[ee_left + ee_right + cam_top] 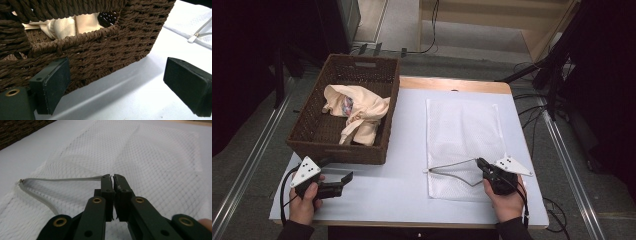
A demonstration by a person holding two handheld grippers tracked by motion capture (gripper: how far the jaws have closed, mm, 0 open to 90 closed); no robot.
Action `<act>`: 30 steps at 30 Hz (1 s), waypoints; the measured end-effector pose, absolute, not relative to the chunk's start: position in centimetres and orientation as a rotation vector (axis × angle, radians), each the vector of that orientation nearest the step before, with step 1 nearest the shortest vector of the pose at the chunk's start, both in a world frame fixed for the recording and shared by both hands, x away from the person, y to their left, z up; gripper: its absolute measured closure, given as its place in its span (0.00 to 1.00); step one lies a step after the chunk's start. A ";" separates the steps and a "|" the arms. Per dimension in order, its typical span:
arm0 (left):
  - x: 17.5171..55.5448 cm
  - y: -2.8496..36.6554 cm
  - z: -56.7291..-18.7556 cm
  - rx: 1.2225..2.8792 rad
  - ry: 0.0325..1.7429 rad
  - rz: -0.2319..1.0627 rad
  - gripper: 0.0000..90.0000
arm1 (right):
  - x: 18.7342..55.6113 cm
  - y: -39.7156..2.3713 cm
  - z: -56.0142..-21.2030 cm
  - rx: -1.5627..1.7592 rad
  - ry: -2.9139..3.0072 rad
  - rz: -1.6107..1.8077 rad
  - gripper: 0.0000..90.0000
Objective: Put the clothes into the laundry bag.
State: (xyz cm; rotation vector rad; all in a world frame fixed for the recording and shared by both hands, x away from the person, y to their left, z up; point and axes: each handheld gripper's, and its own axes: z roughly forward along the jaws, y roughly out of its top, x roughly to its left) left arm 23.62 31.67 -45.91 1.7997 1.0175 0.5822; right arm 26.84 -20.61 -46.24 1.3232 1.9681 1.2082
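A white mesh laundry bag [464, 130] lies flat on the right half of the white table [407, 150]. Its zipper edge [452, 165] is lifted into an open slit near the front. My right gripper [479, 162] is shut on that upper zipper strip [62, 179]; in the right gripper view the jaws [112, 178] meet on the strip's end above the mesh [155, 157]. A brown woven basket [337, 152] at the left holds a cream cloth [359, 110]. My left gripper [347, 177] stands open and empty just in front of the basket wall [105, 50], jaws wide [120, 85].
The cream cloth [65, 26] shows through the basket's handle hole. The bag's zipper pull [193, 38] lies at the left gripper view's far right. Bare table [125, 100] lies between the basket and the bag. Cables and dark stands sit on the floor beyond the table's right side.
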 end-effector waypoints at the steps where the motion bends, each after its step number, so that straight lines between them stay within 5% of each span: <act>1: 23.6 31.7 -45.9 1.798 1.019 0.580 0.09 | 26.7 -20.7 -46.2 1.320 1.978 1.213 0.91; 5: 23.7 31.7 -45.9 1.794 1.024 0.585 0.09 | 26.0 -20.8 -46.5 1.319 1.914 1.152 0.58; 8: 23.6 31.7 -45.9 1.791 1.027 0.587 0.09 | 25.7 -21.0 -46.9 1.339 1.958 1.140 0.46; 19: 23.7 31.7 -45.9 1.783 1.038 0.591 0.09 | 27.1 -19.0 -48.0 1.435 2.018 0.904 0.46; 26: 23.6 31.9 -45.8 1.762 1.047 0.593 0.08 | 27.7 -19.1 -46.0 1.407 1.856 1.041 0.67; 30: 23.4 32.0 -45.7 1.713 1.058 0.580 0.08 | 27.0 -19.9 -44.1 1.347 1.725 1.184 0.65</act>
